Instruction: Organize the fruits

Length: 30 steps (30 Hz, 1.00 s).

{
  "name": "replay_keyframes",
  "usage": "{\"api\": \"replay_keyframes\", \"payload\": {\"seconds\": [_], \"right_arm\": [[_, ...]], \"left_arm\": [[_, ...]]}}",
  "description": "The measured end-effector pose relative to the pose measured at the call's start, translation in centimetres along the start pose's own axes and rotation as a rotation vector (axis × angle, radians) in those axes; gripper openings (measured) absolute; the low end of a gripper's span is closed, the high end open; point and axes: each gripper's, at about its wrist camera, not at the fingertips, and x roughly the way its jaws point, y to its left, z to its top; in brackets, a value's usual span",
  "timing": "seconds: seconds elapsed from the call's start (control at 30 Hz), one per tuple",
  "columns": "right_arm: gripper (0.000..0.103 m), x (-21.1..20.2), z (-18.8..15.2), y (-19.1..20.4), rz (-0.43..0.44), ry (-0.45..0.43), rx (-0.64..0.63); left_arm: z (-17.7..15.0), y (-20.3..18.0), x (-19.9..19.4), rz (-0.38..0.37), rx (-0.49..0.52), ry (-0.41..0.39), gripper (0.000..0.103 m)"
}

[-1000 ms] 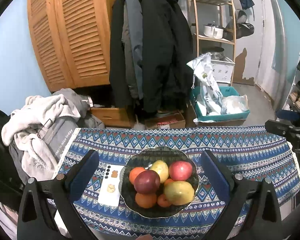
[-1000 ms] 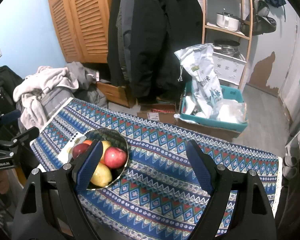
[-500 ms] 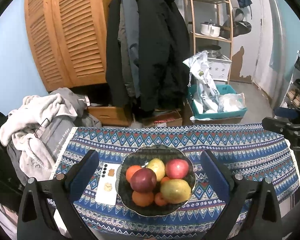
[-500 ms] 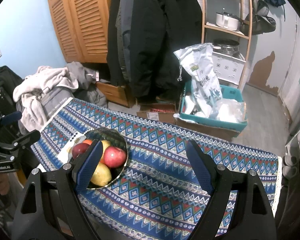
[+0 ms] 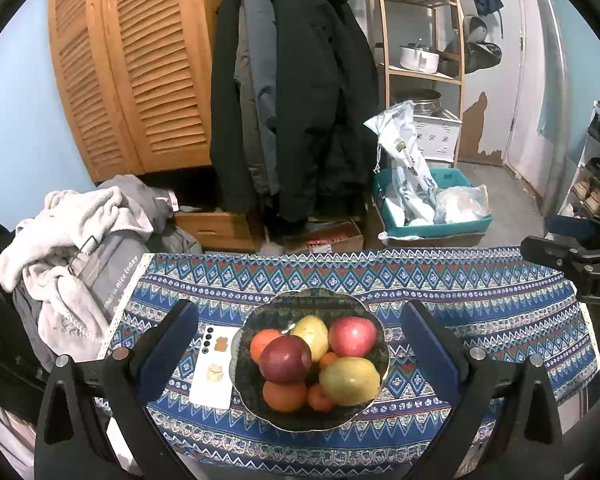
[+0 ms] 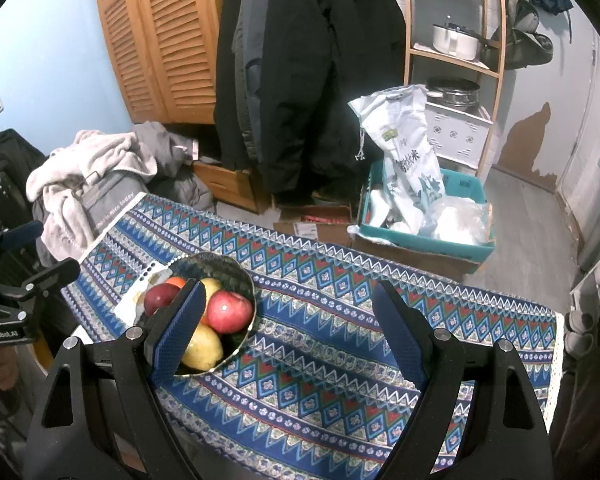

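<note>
A dark scalloped bowl (image 5: 314,300) stands on the patterned blue tablecloth (image 5: 480,292). It holds a dark red apple (image 5: 285,358), a red apple (image 5: 352,336), a yellow pear (image 5: 311,332), a yellow-green fruit (image 5: 350,380) and several oranges (image 5: 284,395). My left gripper (image 5: 299,308) is open above the bowl's near side, one finger on each side and apart from it. My right gripper (image 6: 289,286) is open over bare cloth to the right of the bowl (image 6: 220,266). Its left finger (image 6: 178,328) hides part of the fruit. The red apple (image 6: 228,312) shows beside that finger.
A white phone (image 5: 216,364) lies flat against the bowl's left side. Past the table's left end is a heap of clothes (image 5: 72,240). Beyond the far edge are hanging coats (image 5: 300,100), a teal crate of bags (image 5: 432,208) and a wooden shelf (image 5: 420,72).
</note>
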Motion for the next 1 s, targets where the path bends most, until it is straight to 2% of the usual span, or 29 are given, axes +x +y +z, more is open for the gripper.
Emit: {"api": "replay_keyframes", "payload": {"seconds": [1.0], "right_arm": [[0.084, 0.03, -0.25, -0.19, -0.005, 0.011, -0.003]], "left_arm": [[-0.12, -0.50, 0.01, -0.030, -0.007, 0.014, 0.102]]}}
